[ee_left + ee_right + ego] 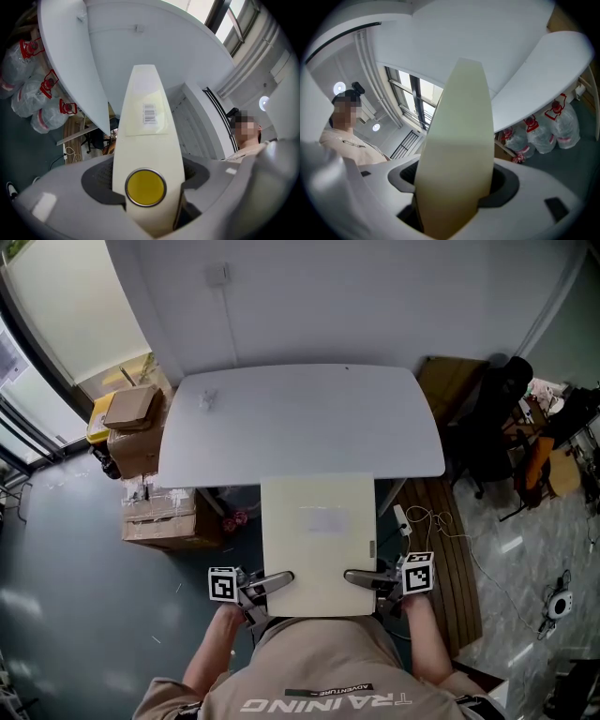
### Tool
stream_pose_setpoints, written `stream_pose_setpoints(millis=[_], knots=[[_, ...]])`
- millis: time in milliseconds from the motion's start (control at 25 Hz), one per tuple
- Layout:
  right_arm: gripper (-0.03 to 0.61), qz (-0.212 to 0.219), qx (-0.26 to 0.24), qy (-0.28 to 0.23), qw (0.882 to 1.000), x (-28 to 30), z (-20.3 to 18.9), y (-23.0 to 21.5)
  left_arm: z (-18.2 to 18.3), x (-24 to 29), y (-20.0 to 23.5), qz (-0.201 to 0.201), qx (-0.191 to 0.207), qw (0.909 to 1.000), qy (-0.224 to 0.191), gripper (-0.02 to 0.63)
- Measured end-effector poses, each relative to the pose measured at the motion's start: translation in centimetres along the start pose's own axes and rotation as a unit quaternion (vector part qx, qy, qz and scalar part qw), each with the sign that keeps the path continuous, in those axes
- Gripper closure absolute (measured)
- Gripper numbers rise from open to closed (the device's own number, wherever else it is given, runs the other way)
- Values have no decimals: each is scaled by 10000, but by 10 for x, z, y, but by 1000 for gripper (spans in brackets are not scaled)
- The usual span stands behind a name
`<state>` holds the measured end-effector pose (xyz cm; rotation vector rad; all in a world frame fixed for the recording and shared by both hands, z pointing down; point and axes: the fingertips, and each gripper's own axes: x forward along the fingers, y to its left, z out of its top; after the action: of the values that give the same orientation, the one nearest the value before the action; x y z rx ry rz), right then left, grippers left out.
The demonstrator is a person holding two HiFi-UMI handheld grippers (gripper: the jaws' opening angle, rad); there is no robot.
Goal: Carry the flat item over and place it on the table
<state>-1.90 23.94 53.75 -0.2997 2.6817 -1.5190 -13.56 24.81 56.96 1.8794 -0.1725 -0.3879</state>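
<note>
Cream flat item [319,540] held about level between both grippers, near end at the person's chest, far edge overlapping the near rim of the white table [300,418] in head view; can't tell if it touches the top. Left gripper [272,583] clamped on the item's near-left edge, right gripper [367,579] clamped on the near-right edge; both gripper views show the board filling the jaws. Left gripper view: white barcode label [149,113] on the item, digits too small to read, plus a round yellow disc [146,187] by the jaws. Shirt [323,681] print reads "TRAINING", smaller "ADVENTURE". Cardboard boxes [136,432] left of table; water jugs [33,93] under it, red tags unreadable
</note>
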Motion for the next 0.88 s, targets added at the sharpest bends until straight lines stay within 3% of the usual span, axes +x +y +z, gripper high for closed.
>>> stream_pose_setpoints(millis=[240,400,640,880], knots=[[268,119,18,206,9997,1,8,-7,3,4,0,16,-94,9997,-237,316],[268,307,93,225,9992,2,12,-18,9,6,8,245,14,9993,-291,316],[268,514,62,213,9984,-15,43,-32,25,35,11,370,71,9984,-416,316],[268,563,34,80,9984,-45,81,-53,51,85,21,459,184,9986,-198,316]])
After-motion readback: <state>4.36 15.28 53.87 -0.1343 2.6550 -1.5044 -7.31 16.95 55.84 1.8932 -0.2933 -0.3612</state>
